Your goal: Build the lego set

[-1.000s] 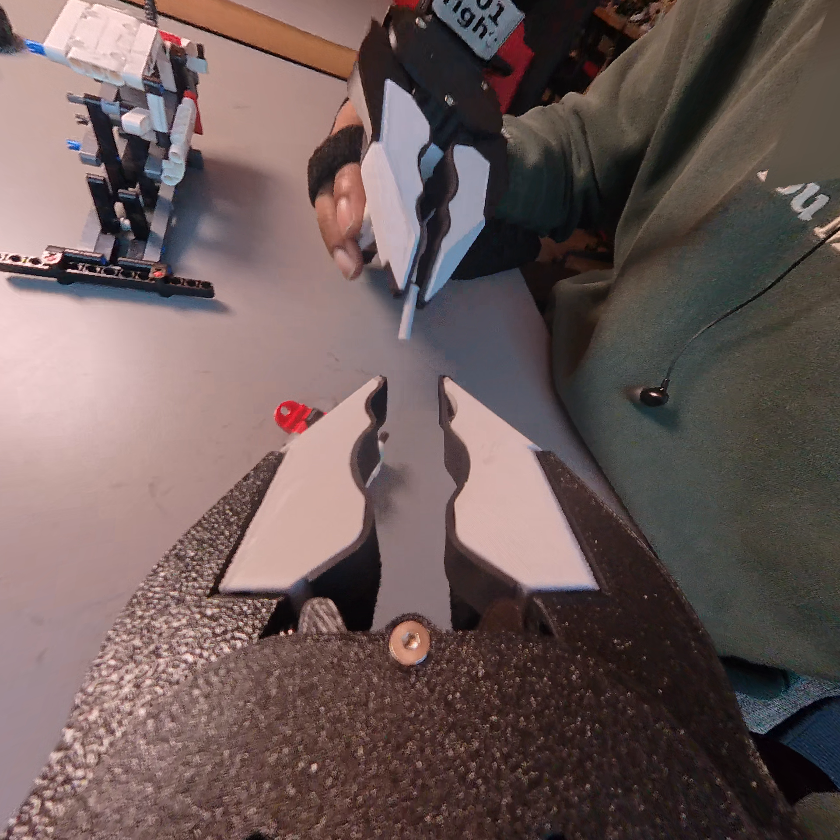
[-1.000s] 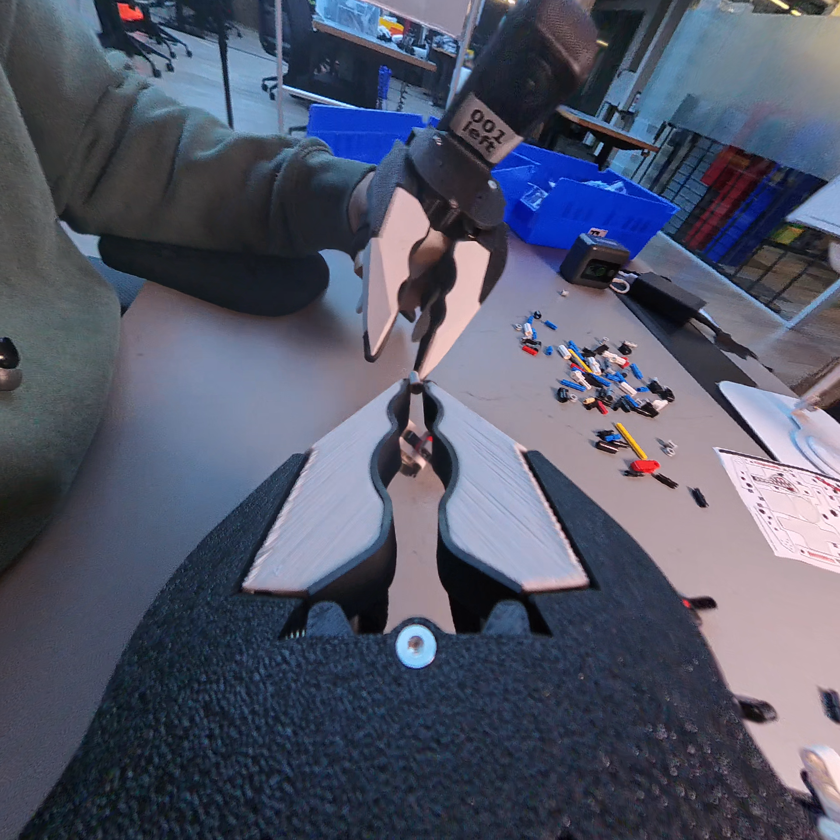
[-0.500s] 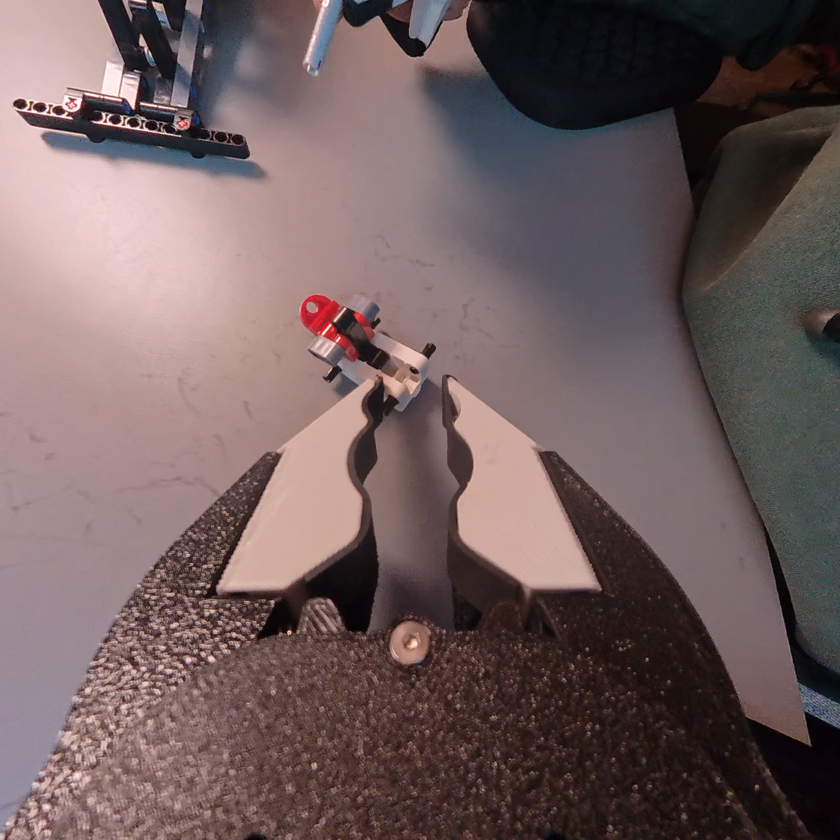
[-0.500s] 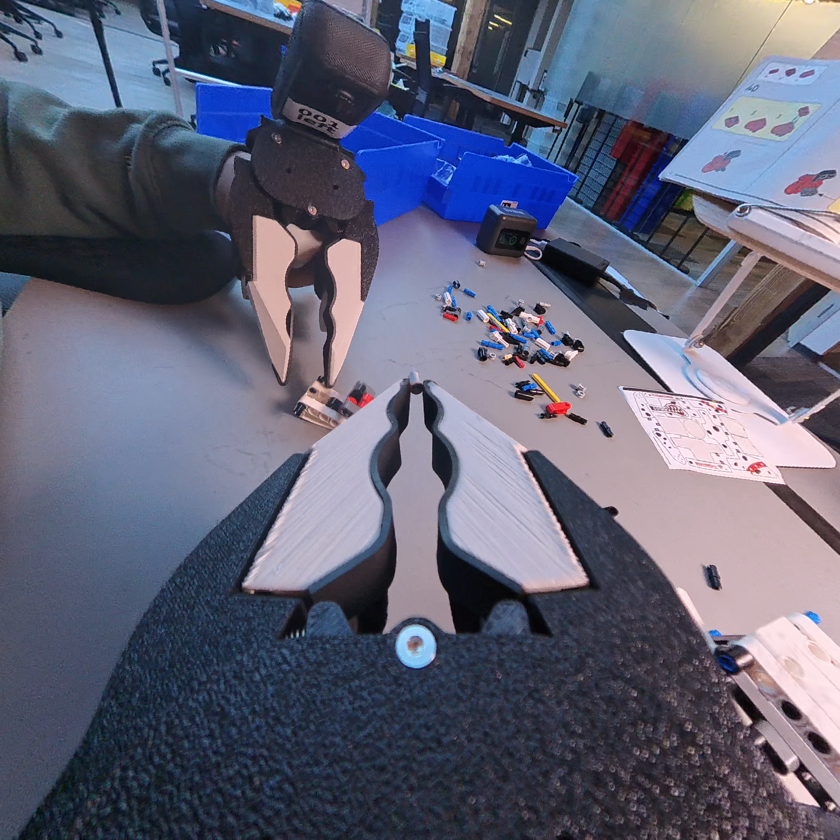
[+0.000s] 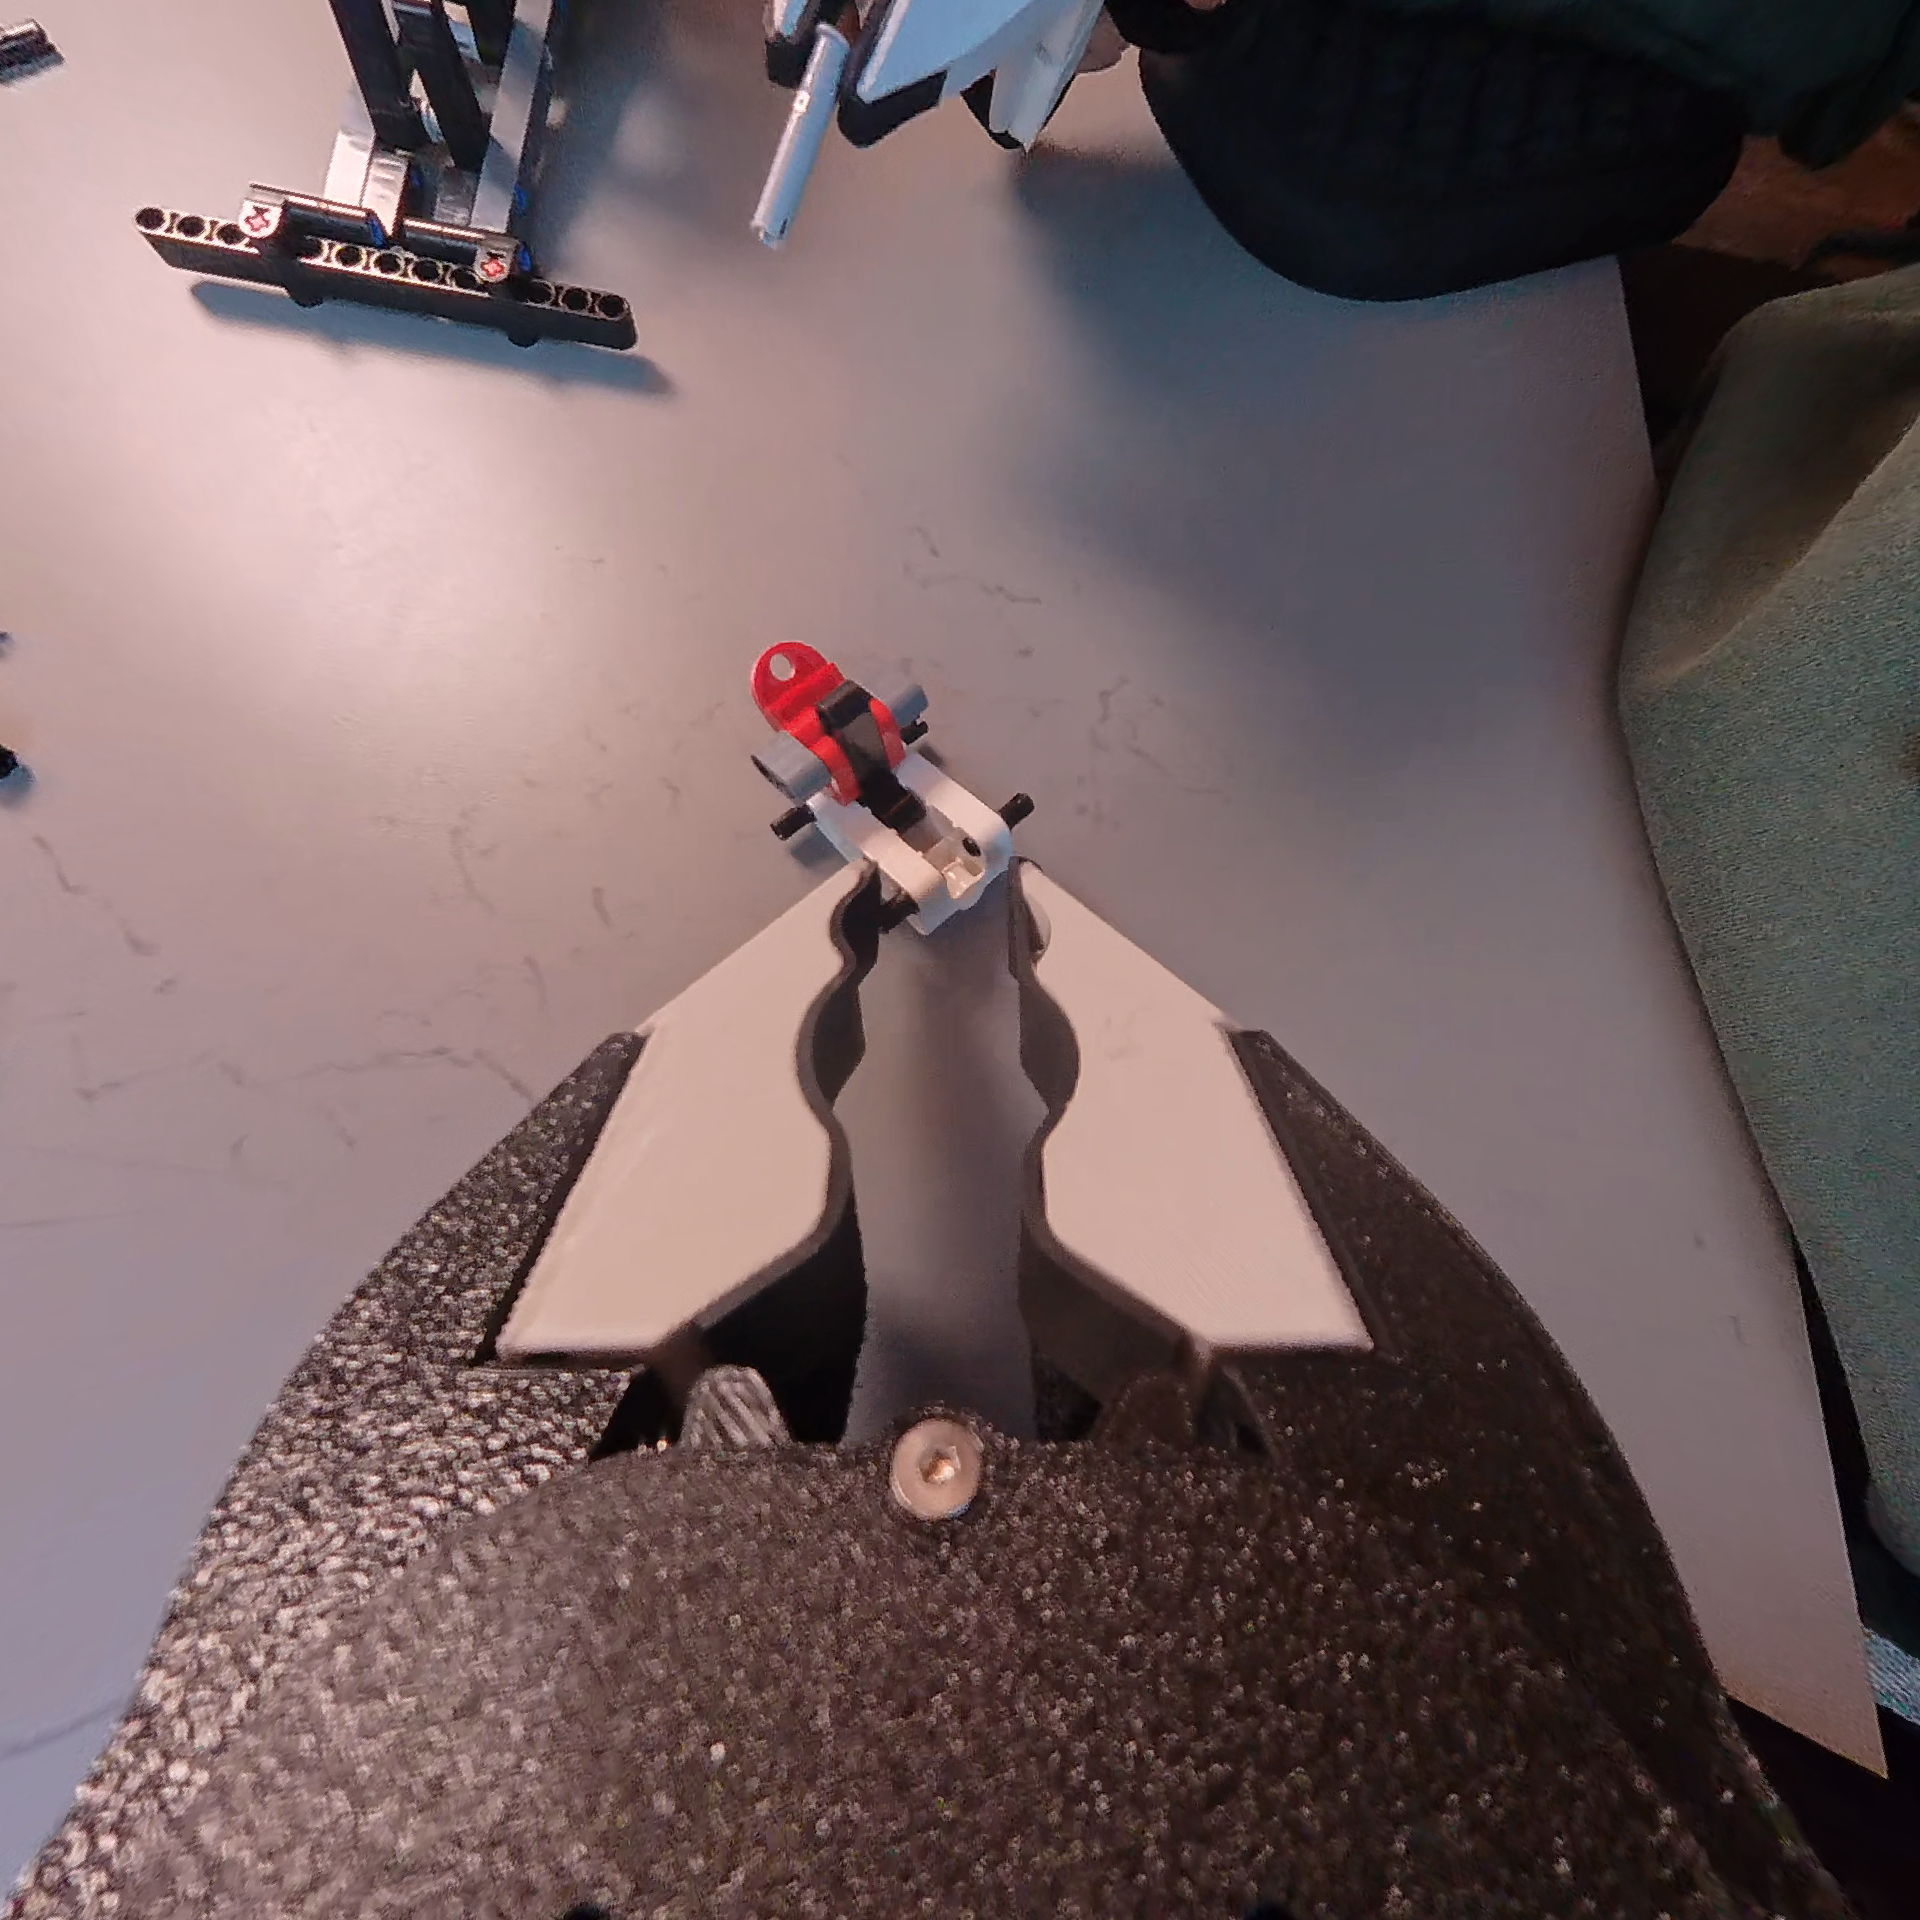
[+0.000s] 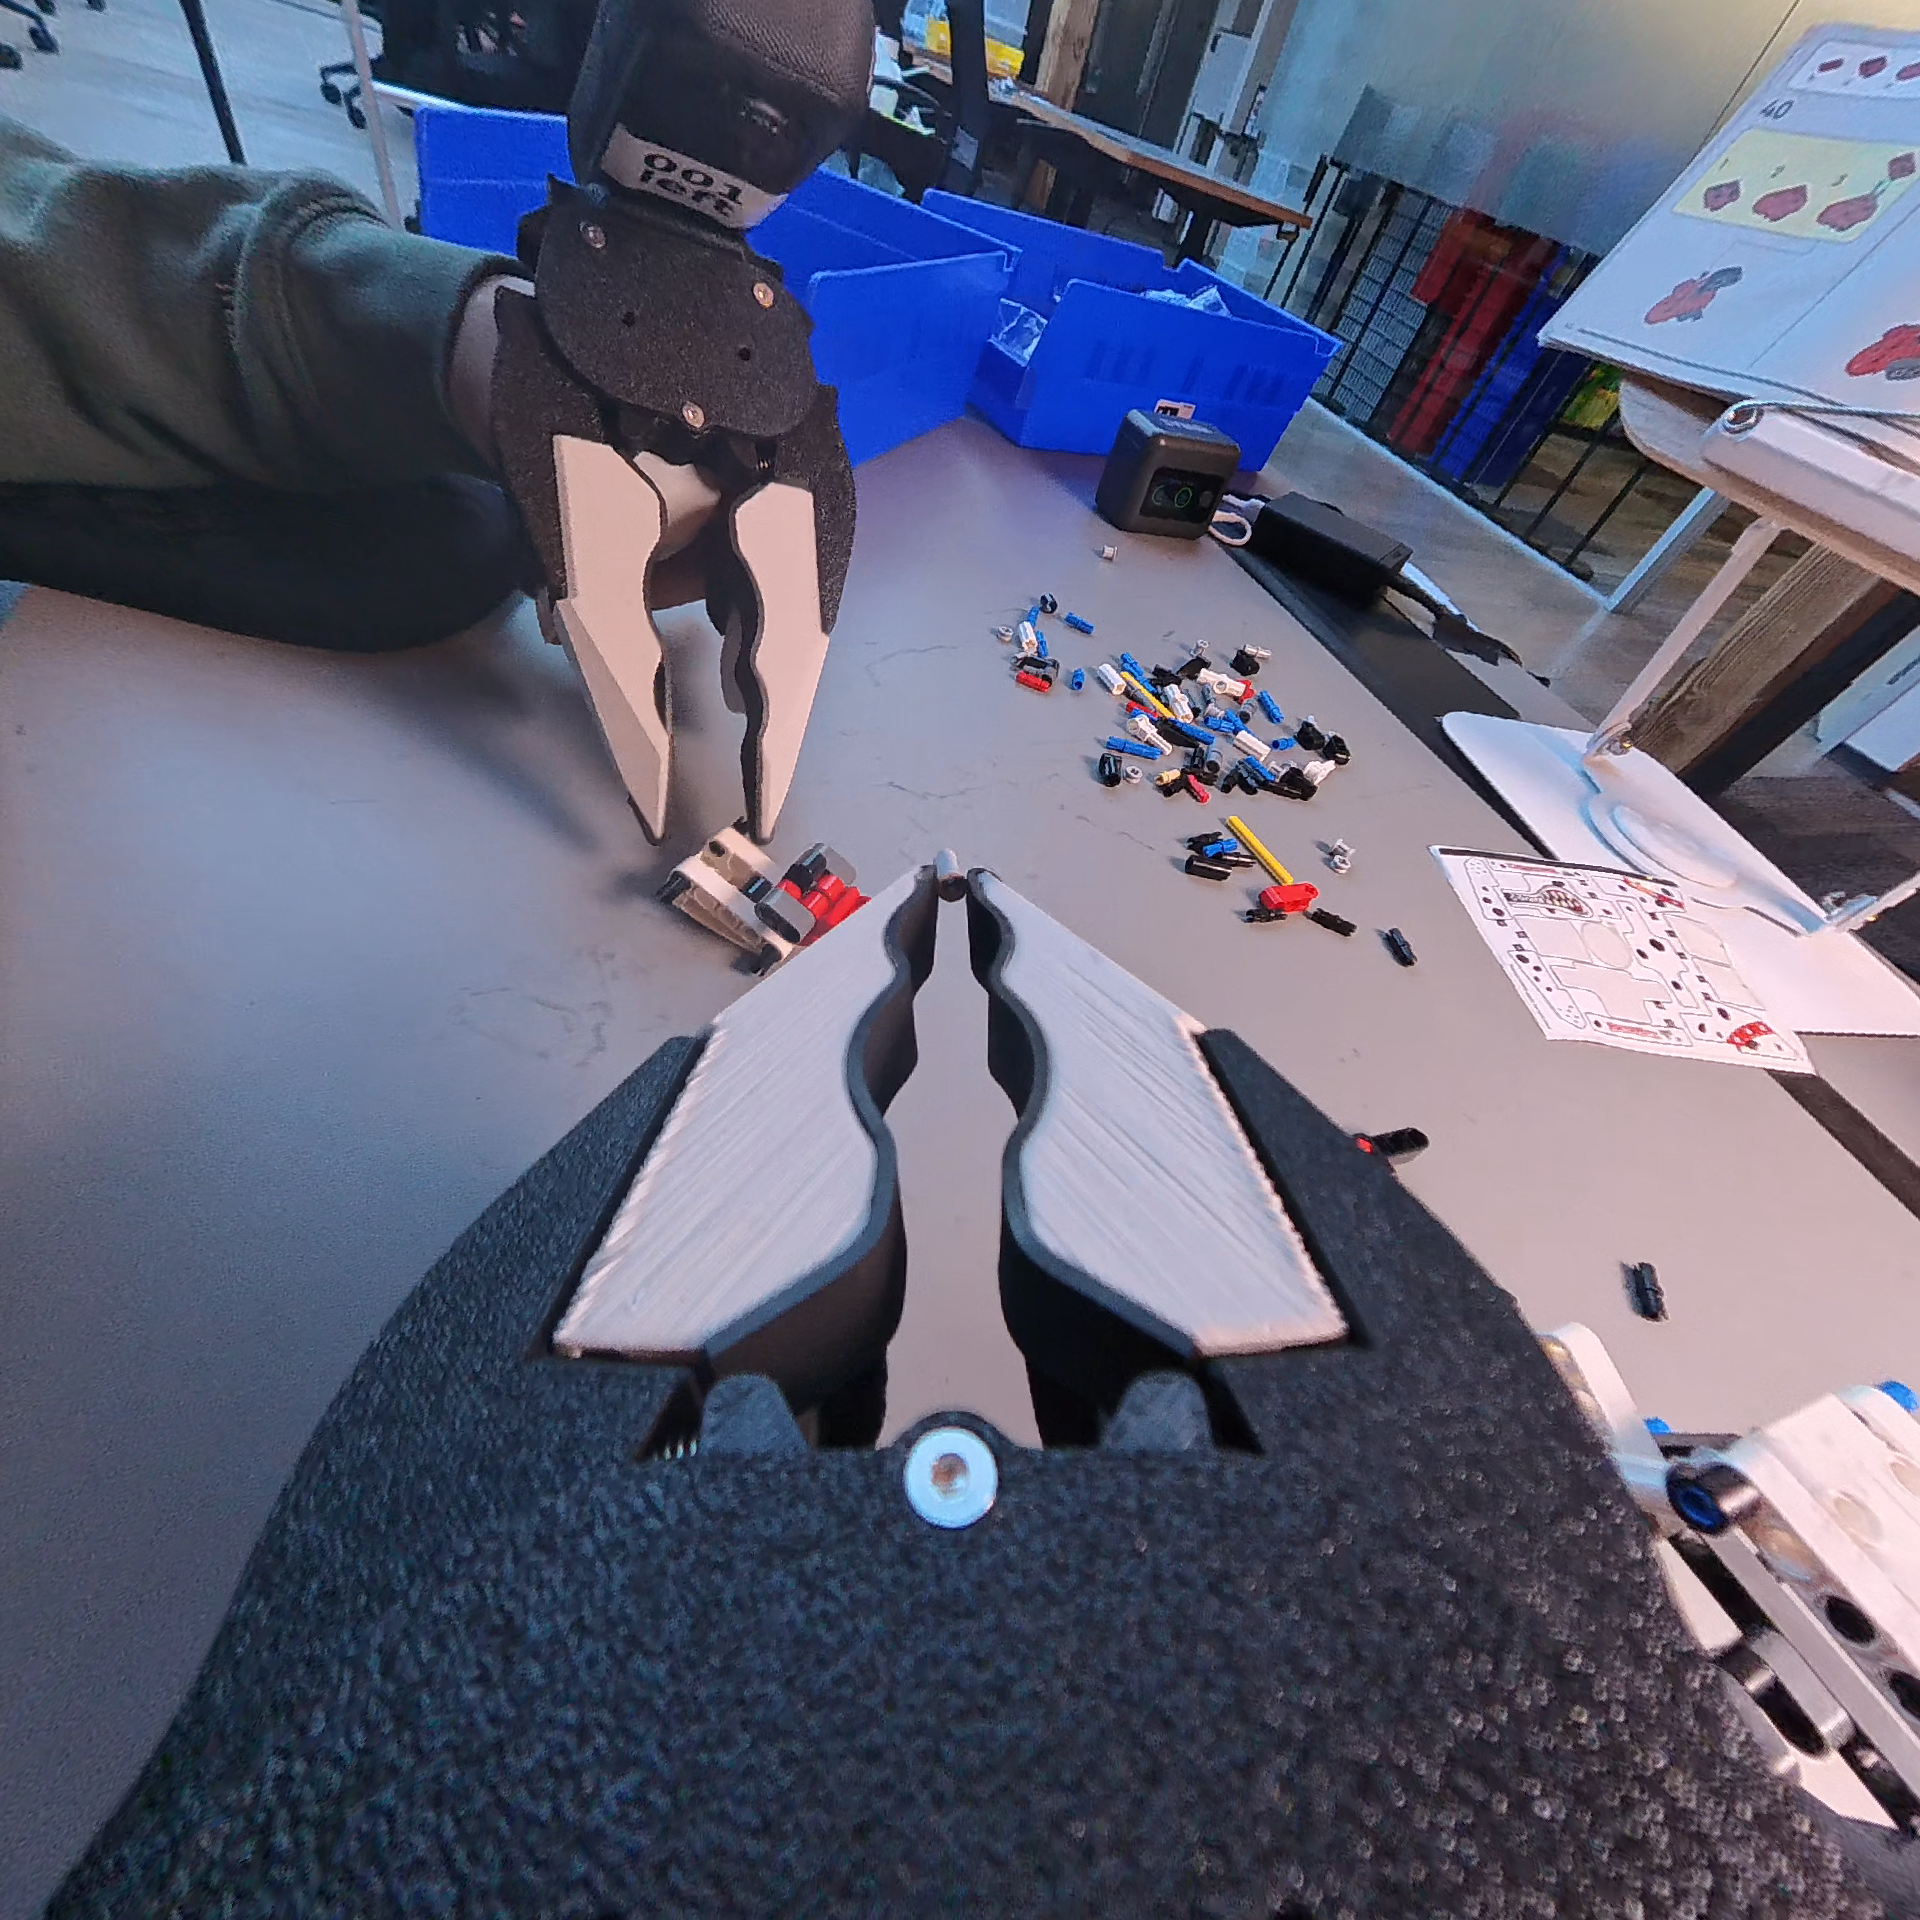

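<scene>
The right gripper (image 6: 948,888) is clamped on a thin grey rod (image 5: 792,154). The left gripper (image 5: 940,891) is spread, its fingertips (image 6: 707,821) straddling the white end of a small red-and-white assembly (image 5: 868,781) lying on the table (image 5: 312,727). The assembly looks light, rigid and slippery; take hold across the white block. Farther off, 1 blue bin (image 6: 1132,364) holds clear bags.

You are working in a shared workshop or lab. Beyond your right gripper (image 6: 951,883), the grey worktable (image 6: 312,935) holds blue parts bins (image 6: 1132,364), a scatter of small Lego pieces (image 6: 1184,717) and a propped instruction booklet (image 6: 1787,208); farther off stand more benches and wire storage racks (image 6: 1455,332).
</scene>
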### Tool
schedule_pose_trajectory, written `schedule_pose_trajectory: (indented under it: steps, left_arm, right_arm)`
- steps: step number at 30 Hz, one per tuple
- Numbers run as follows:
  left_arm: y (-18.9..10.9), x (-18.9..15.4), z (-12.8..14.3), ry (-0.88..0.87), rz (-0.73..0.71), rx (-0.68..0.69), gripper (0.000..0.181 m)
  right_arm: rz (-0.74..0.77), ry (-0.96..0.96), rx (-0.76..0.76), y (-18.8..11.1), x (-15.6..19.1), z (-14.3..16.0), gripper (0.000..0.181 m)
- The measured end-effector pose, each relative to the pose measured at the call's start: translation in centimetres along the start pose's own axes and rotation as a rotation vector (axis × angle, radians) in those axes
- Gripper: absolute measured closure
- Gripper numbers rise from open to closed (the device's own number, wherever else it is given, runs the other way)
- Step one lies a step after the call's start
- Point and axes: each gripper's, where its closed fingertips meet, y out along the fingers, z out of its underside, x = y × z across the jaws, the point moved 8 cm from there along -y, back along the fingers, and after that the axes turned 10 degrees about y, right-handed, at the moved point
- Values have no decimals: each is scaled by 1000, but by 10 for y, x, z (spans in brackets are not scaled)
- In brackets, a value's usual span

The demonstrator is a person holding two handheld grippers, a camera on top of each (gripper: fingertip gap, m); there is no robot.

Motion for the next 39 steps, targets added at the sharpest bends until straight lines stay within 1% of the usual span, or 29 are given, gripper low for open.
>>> schedule_pose_trajectory:
  steps: [7, 19, 24, 26, 29, 32, 36, 39]
  left_arm:
    - [9, -2, 2, 8, -4, 42, 163]
    - [14, 2, 3, -33, -5, 32, 174]
    - [9, 4, 1, -63, 19, -30, 174]
    - [6, 3, -2, -61, 34, -77, 175]
    - [-1, -1, -12, -51, 82, -171, 175]
    - [-5, -6, -21, -34, 119, -232, 175]
    - [-5, -9, -24, -36, 142, -252, 175]
    - [-5, -9, -24, -41, 149, -257, 175]
  right_arm:
    - [2, -4, 6, 0, 0, 0, 176]
    - [-11, 2, 22, -1, 0, 2, 176]
    - [-44, 3, 44, 3, 5, 5, 176]
    - [-61, 5, 47, 4, 7, 6, 176]
    - [-115, 44, 12, 5, 13, 2, 176]
    - [-171, 90, -20, 6, 18, -2, 176]
    - [-227, 128, -25, 11, 25, -3, 176]
    - [-226, 120, -14, 12, 26, -1, 176]
